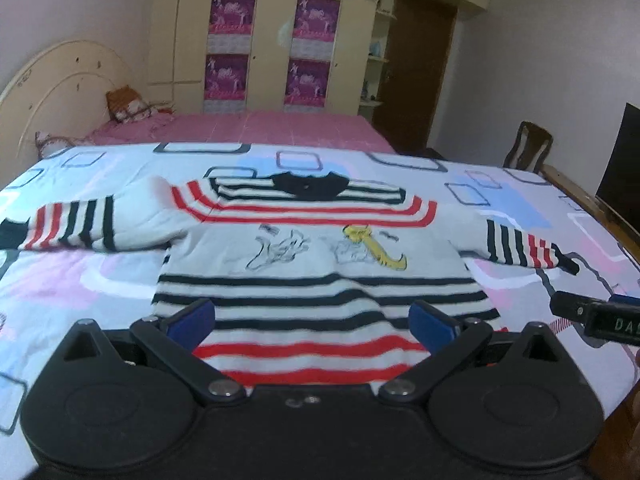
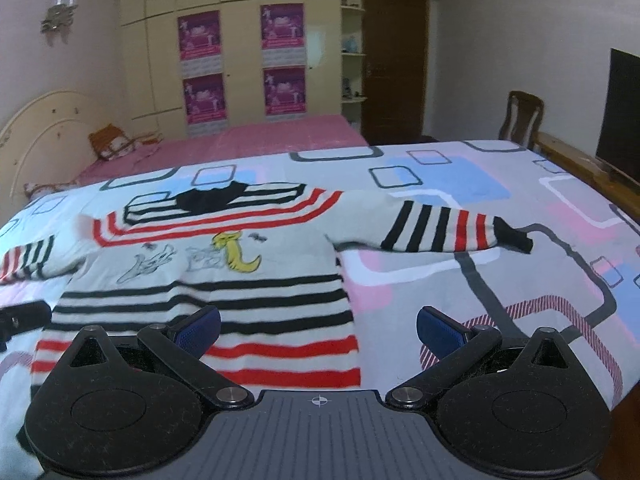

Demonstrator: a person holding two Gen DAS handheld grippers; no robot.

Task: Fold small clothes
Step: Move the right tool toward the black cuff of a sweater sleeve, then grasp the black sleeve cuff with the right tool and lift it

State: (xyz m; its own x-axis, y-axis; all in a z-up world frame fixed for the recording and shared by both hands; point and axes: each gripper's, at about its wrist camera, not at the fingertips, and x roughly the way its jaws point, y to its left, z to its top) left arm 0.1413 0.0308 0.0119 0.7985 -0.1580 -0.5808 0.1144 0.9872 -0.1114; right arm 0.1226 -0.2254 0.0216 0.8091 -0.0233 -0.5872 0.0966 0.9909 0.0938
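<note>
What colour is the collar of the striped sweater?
Black: the small striped knit sweater has a black collar, seen best from the left wrist.

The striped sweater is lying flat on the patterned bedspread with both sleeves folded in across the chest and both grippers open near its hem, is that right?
Not quite. The striped sweater does lie flat on the patterned bedspread, and the left gripper and right gripper are open near its hem, but the sleeves are not folded in. The left wrist view shows both spread straight out to the sides.
</note>
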